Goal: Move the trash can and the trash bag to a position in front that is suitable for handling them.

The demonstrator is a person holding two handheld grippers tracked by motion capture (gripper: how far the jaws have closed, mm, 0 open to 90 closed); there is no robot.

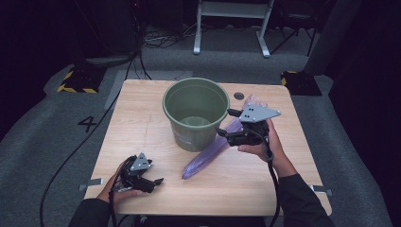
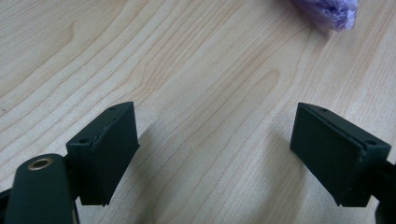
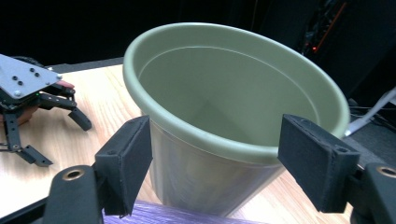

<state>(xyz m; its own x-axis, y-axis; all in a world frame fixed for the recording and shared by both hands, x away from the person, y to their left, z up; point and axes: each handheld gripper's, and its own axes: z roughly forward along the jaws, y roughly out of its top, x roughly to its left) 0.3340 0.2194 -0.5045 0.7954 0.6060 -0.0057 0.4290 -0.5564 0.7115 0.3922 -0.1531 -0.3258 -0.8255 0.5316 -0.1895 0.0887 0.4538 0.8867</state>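
A green plastic bucket (image 1: pixel 195 113) stands upright and empty at the middle of the wooden table (image 1: pixel 137 109). A purple plastic bag (image 1: pixel 208 158) lies flat on the table to its right, running from the far right toward the front. My right gripper (image 1: pixel 225 122) hovers above the bag, jaws open and pointing at the bucket's right side. In the right gripper view the bucket (image 3: pixel 233 102) sits just beyond the open right gripper (image 3: pixel 219 163), with nothing pressed by its pads and the bag (image 3: pixel 196 215) below. My left gripper (image 1: pixel 155 183) rests open near the front left edge. The left gripper view has the open left gripper (image 2: pixel 229 154) over bare wood.
A corner of the purple bag (image 2: pixel 327 9) lies ahead of the left jaws. A dark round grommet (image 1: pixel 239 96) sits in the table behind the bucket. On the floor are black-and-yellow weights (image 1: pixel 78 80), cables and a white frame (image 1: pixel 231 28).
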